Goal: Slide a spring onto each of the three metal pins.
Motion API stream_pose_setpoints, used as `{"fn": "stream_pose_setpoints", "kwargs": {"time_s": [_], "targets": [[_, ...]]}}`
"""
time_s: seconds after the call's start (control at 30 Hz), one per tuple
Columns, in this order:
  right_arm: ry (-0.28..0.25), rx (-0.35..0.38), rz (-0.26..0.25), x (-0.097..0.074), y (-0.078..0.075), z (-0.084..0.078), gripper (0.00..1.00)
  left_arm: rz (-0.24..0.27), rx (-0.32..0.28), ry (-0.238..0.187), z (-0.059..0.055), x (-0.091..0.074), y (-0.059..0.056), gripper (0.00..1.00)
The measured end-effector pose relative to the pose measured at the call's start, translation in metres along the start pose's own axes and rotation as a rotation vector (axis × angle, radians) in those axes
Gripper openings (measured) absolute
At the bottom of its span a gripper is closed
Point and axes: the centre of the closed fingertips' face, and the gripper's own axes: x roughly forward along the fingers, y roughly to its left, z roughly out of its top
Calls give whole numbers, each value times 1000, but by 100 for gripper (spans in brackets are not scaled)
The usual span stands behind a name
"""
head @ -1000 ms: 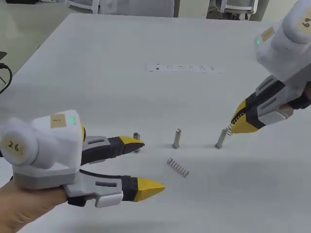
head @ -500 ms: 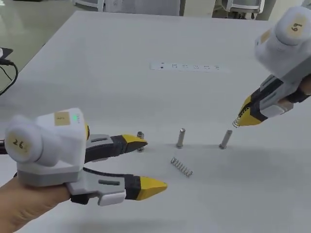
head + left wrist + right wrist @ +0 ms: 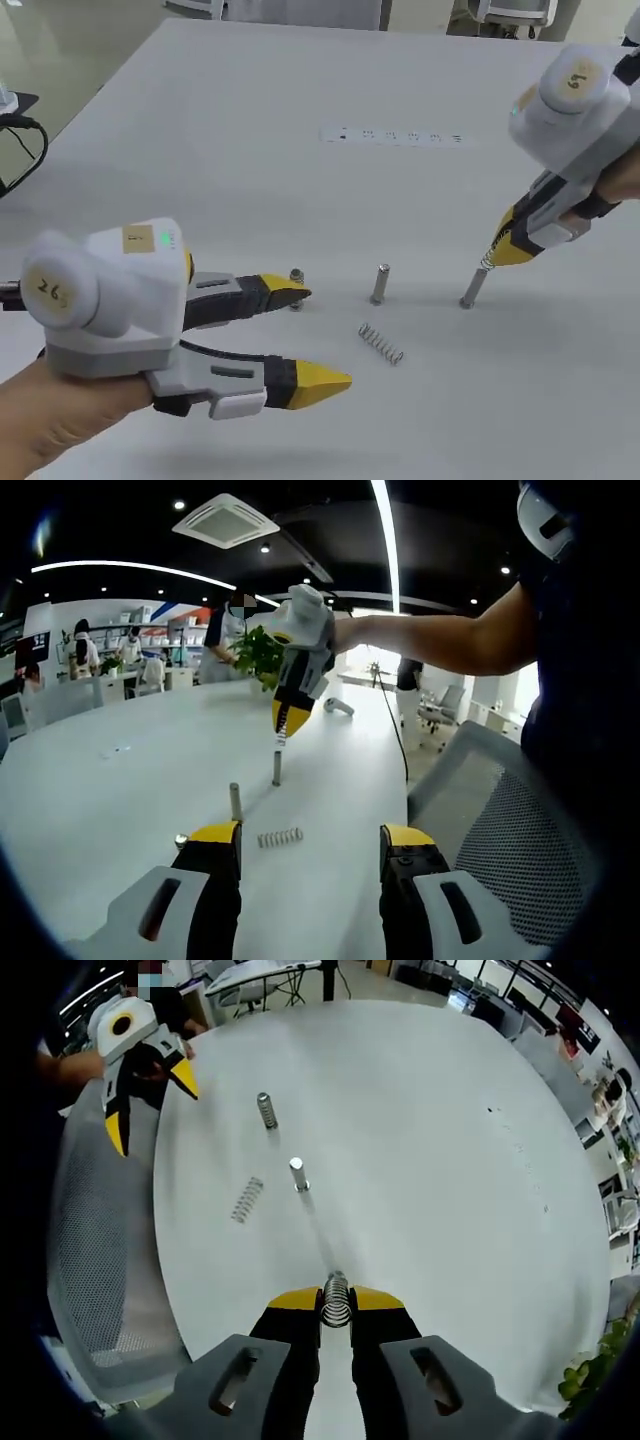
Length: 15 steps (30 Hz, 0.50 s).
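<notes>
Head view: the left gripper (image 3: 320,337) sits low at the left over the white counter (image 3: 250,150). Its fingers are spread wide with nothing between them. The upper fingertip is just beside the left pin (image 3: 296,277). The middle pin (image 3: 381,284) and the right pin (image 3: 470,288) stand upright further right, in a row with it. A loose spring (image 3: 381,343) lies flat on the counter in front of the middle pin. The right gripper (image 3: 497,255) slants down from the upper right, its fingers closed on a spring (image 3: 488,260). The spring's lower end is at the top of the right pin; whether it is over the pin cannot be told.

Left gripper view: its own two fingers rise far apart. The loose spring lies between and beyond them, with the pins behind it. The right gripper hangs over the farthest pin with the spring pointing down at it.

Right gripper view: the fingers pinch the spring end-on at centre. Beyond it stand the middle pin and the left pin, which looks coiled, as if it wears a spring. The loose spring lies to their left, and the left gripper is at the upper left.
</notes>
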Motion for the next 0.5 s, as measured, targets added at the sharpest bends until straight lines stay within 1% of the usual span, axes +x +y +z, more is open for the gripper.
{"fn": "stream_pose_setpoints", "kwargs": {"time_s": [0.2, 0.5], "targets": [[23, 5, 12, 6, 0, -1, 8, 3, -1, -4, 1, 0, 0, 50], [42, 2, 19, 12, -1, -2, 8, 5, -3, -3, 1, -1, 2, 49]]}}
